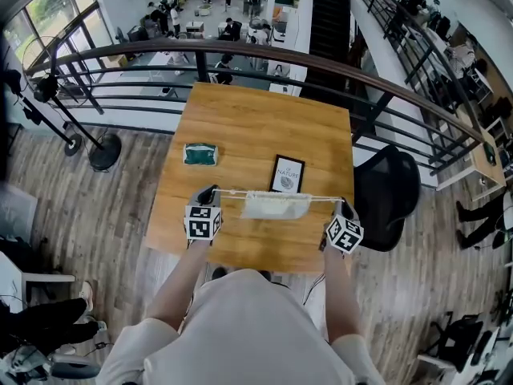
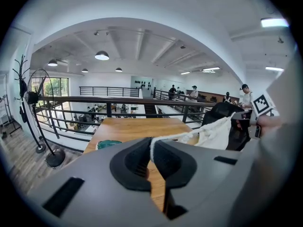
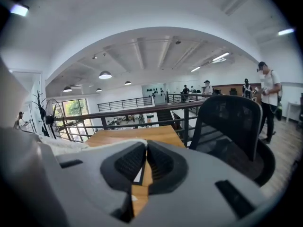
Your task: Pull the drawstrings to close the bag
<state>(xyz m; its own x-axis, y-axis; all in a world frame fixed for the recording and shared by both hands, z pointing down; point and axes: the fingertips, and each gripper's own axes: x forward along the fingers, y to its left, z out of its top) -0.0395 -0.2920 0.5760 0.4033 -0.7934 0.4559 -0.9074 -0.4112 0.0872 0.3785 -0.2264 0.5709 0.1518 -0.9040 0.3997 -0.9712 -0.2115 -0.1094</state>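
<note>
A white cloth bag [image 1: 276,205] hangs just above the wooden table [image 1: 264,119] on its white drawstring [image 1: 240,192], which is stretched taut between my two grippers. My left gripper [image 1: 211,192] is shut on the cord's left end. In the left gripper view the cord [image 2: 163,139] comes out of the shut jaws of that gripper [image 2: 151,148] toward the bunched bag [image 2: 215,131]. My right gripper [image 1: 342,204] is shut on the cord's right end. In the right gripper view the cord [image 3: 135,142] runs from the right gripper [image 3: 146,150] left to the bag [image 3: 61,145].
A green pouch [image 1: 199,155] lies on the table's left side and a black-framed card [image 1: 288,174] lies just beyond the bag. A black mesh chair [image 1: 387,187] stands off the table's right edge. A curved railing [image 1: 240,50] runs behind the table.
</note>
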